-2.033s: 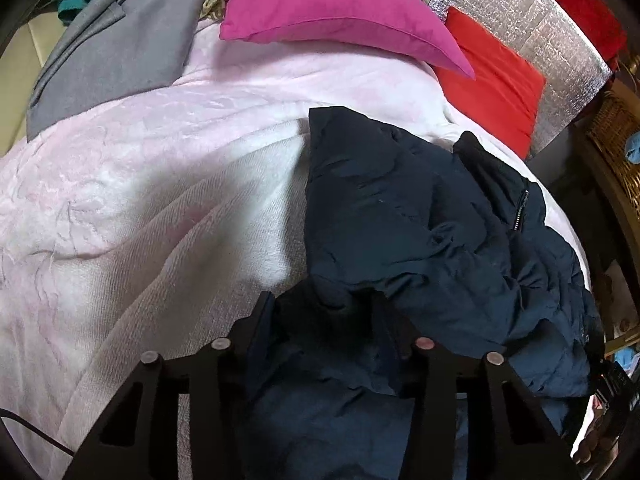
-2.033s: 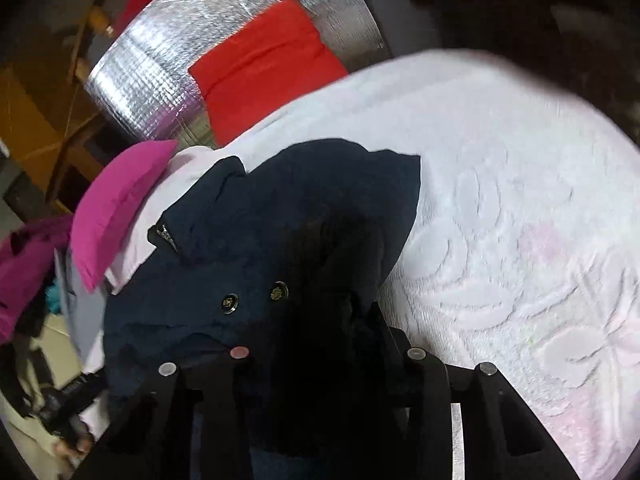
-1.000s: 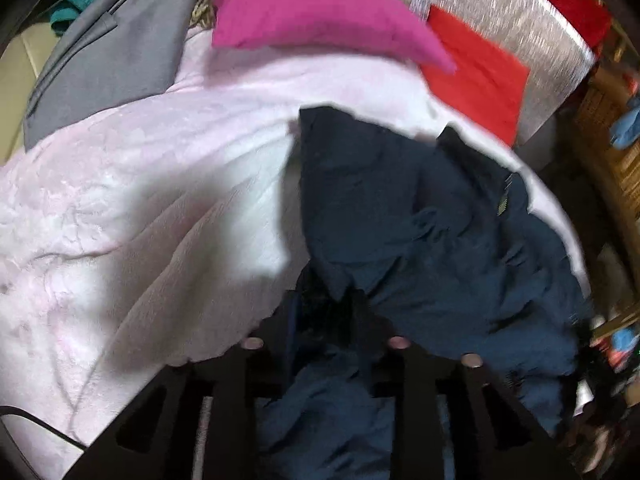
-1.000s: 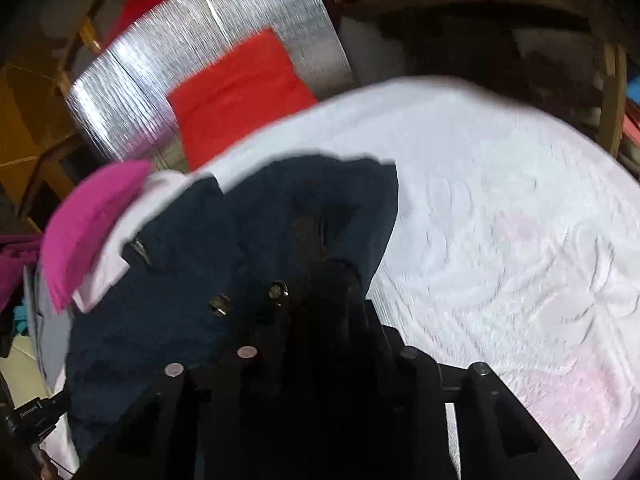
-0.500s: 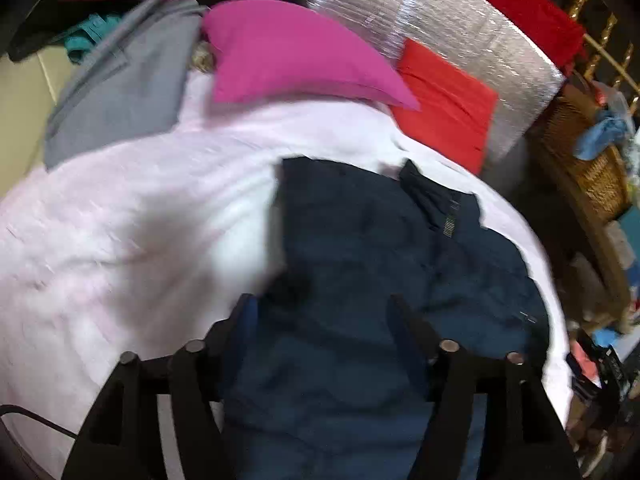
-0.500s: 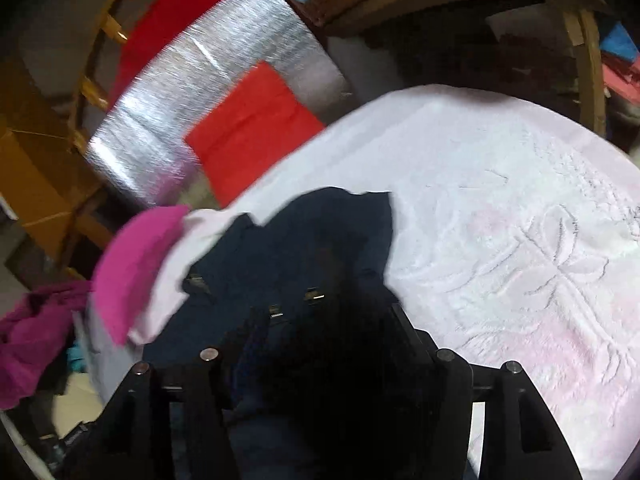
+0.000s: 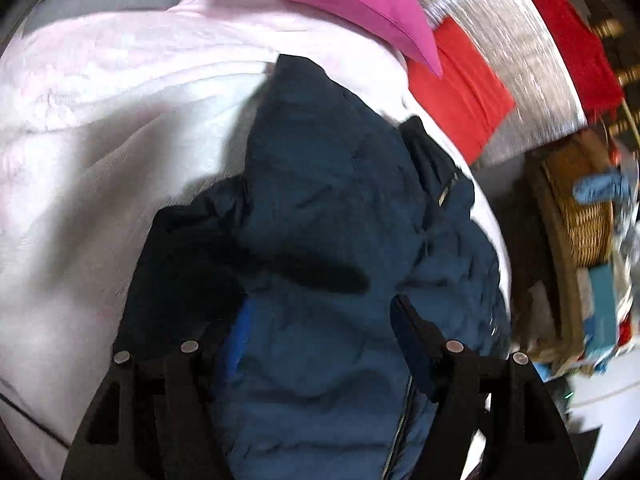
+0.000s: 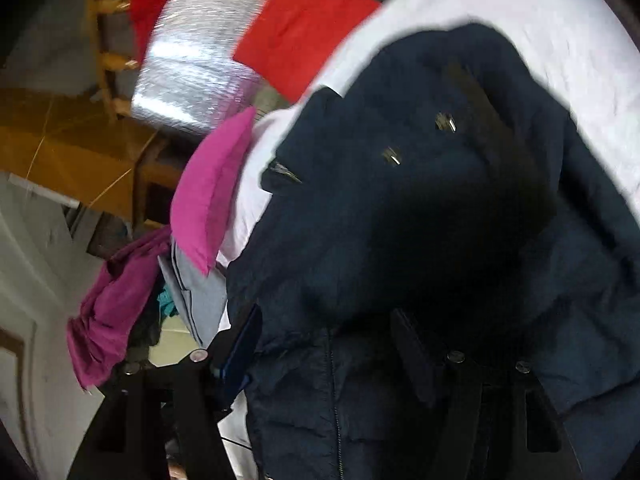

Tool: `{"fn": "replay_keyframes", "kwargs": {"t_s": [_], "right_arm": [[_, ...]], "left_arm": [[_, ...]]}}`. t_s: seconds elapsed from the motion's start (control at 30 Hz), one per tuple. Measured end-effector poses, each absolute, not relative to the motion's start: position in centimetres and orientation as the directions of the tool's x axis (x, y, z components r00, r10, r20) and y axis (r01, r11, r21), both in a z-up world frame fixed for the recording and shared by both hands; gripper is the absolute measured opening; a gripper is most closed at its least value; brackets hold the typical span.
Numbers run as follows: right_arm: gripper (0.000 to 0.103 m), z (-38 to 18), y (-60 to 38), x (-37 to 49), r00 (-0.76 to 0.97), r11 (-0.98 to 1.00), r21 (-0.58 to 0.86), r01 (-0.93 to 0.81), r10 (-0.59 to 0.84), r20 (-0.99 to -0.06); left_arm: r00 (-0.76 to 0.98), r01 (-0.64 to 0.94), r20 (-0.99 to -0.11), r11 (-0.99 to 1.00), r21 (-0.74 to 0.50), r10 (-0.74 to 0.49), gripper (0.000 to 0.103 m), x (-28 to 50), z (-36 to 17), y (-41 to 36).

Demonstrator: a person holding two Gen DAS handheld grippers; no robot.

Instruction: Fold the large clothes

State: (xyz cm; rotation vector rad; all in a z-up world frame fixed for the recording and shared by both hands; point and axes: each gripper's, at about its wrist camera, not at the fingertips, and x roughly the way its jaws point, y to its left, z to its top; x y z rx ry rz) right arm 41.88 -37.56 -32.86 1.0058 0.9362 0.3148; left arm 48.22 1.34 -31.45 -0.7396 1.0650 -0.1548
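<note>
The dark navy padded jacket (image 7: 340,216) lay bunched on the pale pink textured blanket (image 7: 100,112), partly doubled over but not yet neat; smoothing remained, in my judgement. The left gripper (image 7: 320,320) stood spread over it. The right gripper (image 8: 324,328) was opening, cloth between its jaws. No writing was readable.

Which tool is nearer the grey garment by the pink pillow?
Right, apparently. The right tool, jaws opening around the navy jacket, has the grey garment just beyond one finger. From the left tool it lies far off across the blanket.
</note>
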Motion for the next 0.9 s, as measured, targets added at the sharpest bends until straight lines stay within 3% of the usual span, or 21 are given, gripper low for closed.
{"fn": "replay_keyframes", "kwargs": {"t_s": [0.17,0.2,0.23,0.3,0.47,0.6,0.7,0.8,0.87,0.9], "right_arm": [[0.070,-35.7,-39.1,43.0,0.624,0.396,0.880,0.264,0.626,-0.468],[0.064,-36.0,-39.4,43.2,0.637,0.378,0.886,0.267,0.621,-0.457],[0.059,-36.2,-39.5,43.3,0.644,0.373,0.887,0.273,0.614,-0.457],[0.037,-36.8,-39.7,43.5,0.648,0.378,0.880,0.288,0.600,-0.470],[0.026,-34.7,-39.4,43.2,0.672,0.451,0.859,0.241,0.561,-0.483],[0.025,-32.4,-39.4,42.6,0.706,0.505,0.847,0.168,0.538,-0.461],[0.025,-34.2,-39.2,43.4,0.649,0.541,0.807,0.234,0.532,-0.545],[0.028,-35.3,-39.4,43.7,0.603,0.502,0.821,0.272,0.576,-0.552],[0.028,-34.5,-39.3,43.8,0.594,0.509,0.821,0.260,0.586,-0.551],[0.030,-33.9,-39.1,43.7,0.575,0.540,0.805,0.247,0.586,-0.570]], "left_arm": [[0.527,-0.269,-0.710,0.700,-0.661,-0.467,0.067,49.8,-32.5,1.9],[0.531,-0.278,-0.712,0.699,-0.659,-0.460,0.062,50.1,-32.8,1.9],[0.531,-0.280,-0.714,0.700,-0.657,-0.457,0.050,49.9,-32.9,2.4],[0.531,-0.282,-0.715,0.701,-0.655,-0.454,0.040,49.8,-33.2,2.5],[0.557,-0.256,-0.712,0.728,-0.636,-0.427,0.022,49.6,-32.2,2.1],[0.574,-0.228,-0.722,0.771,-0.594,-0.387,0.020,48.9,-30.8,1.8],[0.511,-0.238,-0.797,0.838,-0.491,-0.322,0.021,49.3,-32.2,0.9],[0.492,-0.223,-0.821,0.870,-0.439,-0.289,0.024,49.3,-32.0,0.4],[0.477,-0.214,-0.843,0.898,-0.384,-0.247,0.041,49.0,-31.3,0.0],[0.473,-0.210,-0.850,0.907,-0.364,-0.231,0.045,48.8,-31.1,-0.1]]}}
